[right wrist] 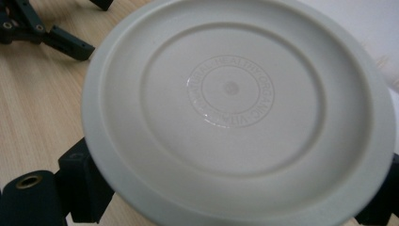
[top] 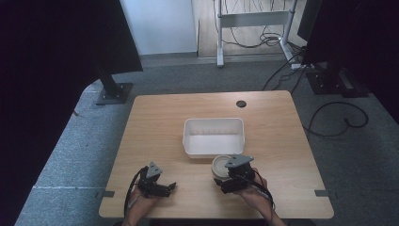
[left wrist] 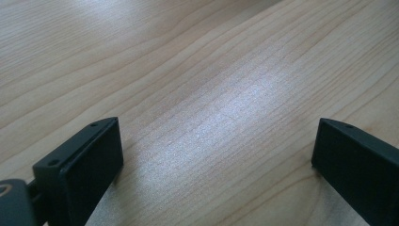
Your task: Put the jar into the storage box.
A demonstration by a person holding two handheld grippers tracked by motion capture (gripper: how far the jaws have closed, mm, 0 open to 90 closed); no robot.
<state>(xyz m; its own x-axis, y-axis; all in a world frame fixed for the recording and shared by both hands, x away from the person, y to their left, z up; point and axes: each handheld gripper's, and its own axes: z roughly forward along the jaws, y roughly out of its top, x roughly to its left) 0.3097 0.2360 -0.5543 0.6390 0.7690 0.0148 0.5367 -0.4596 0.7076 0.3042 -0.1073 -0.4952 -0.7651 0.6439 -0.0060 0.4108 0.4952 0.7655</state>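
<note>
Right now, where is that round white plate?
In the high view the plate sits near the table's front edge, right of centre, just in front of the white bin, with the right gripper around it.

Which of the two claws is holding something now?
The right claw: its jaws are shut on the round white plate beside the white bin. The left claw is open above bare table.
</note>
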